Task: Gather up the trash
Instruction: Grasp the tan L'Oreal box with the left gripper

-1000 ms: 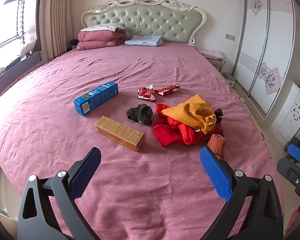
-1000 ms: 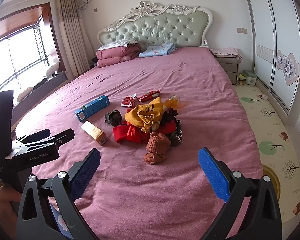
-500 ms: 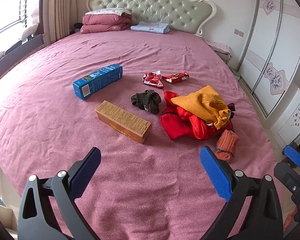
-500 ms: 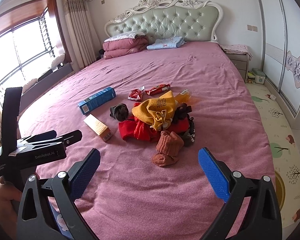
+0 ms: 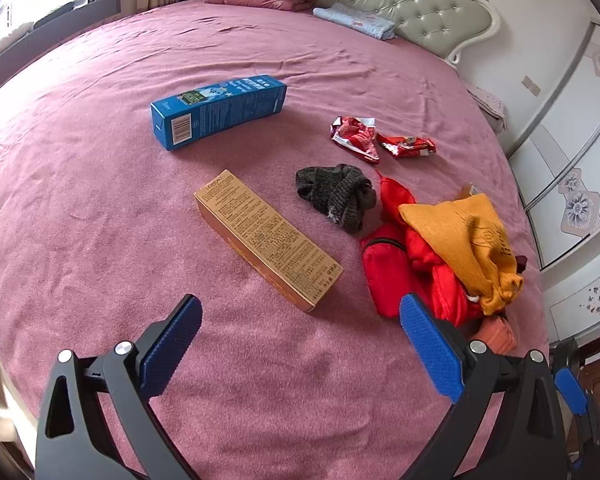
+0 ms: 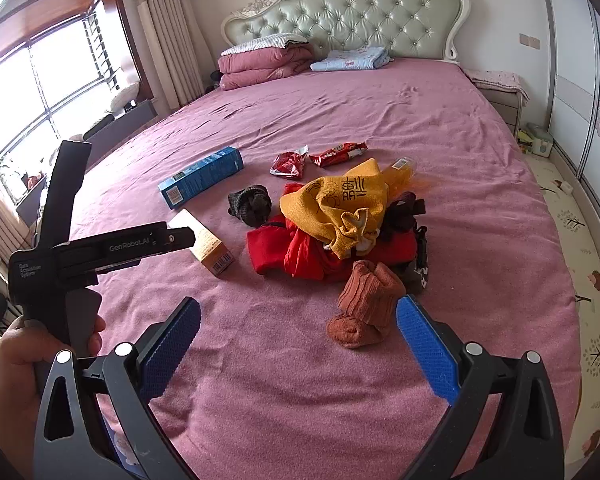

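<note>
Left gripper [image 5: 300, 344] is hanging spread wide and empty over the gold box [image 5: 268, 240] on the bed [image 5: 100, 220]; right gripper [image 6: 298, 344] is gaping too, its view alone showing the brown sock [image 6: 364, 312]. Red wrappers [image 5: 380, 142] are lying beyond.

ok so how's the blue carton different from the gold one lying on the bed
The blue rectangular cardboard carton lies farther up the pink bed, toward the pillows; the gold rectangular cardboard carton lies nearer the open left gripper. The blue one carries a cartoon picture and a barcode on its end; the gold one's top is covered in fine dark print. Both are long, closed and lying flat, apart from each other.
</note>
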`<state>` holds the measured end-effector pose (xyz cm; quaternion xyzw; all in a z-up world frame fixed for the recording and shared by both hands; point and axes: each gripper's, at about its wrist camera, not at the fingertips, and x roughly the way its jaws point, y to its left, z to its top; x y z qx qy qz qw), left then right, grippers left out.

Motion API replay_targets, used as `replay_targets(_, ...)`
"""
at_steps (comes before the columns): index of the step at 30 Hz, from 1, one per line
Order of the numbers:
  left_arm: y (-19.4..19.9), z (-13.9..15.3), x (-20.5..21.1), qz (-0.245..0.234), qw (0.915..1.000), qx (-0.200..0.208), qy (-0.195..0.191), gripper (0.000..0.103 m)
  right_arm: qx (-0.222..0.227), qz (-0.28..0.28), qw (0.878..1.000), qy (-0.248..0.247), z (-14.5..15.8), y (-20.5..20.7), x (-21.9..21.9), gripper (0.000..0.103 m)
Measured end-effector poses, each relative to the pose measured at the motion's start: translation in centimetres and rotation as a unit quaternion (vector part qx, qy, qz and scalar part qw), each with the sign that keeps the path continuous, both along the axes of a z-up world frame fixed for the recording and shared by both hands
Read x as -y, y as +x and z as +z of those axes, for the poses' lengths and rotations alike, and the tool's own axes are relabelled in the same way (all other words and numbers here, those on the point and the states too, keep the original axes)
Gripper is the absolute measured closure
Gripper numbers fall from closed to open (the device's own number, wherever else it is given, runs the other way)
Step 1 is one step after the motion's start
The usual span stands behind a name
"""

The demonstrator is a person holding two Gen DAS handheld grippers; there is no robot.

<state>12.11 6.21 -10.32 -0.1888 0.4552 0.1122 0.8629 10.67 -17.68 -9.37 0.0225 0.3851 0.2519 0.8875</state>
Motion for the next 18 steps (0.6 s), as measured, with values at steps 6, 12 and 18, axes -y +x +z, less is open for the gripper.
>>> replay_targets(6, 3.4, -2.0, -1.6, 0.032, 0.9991, -0.028, -0.010, 0.004, -0.006, 0.015, 1.000, -0.009, -0.4, 1.7, -1.6, 0.008)
replay_targets(12, 6.1, -4.1, -2.6, 0.051, 0.9972, -0.048, -0.024, 0.004, -0.014, 0.025, 0.999, -0.017, -1.0, 3.1, -2.8, 0.009)
replay_targets(18, 8.3, -5.7, -2.9, 0.054, 0.9960, -0.067, -0.021, 0.009, -0.018, 0.032, 0.999, -0.028, -1.4, 3.9, -3.8, 0.009)
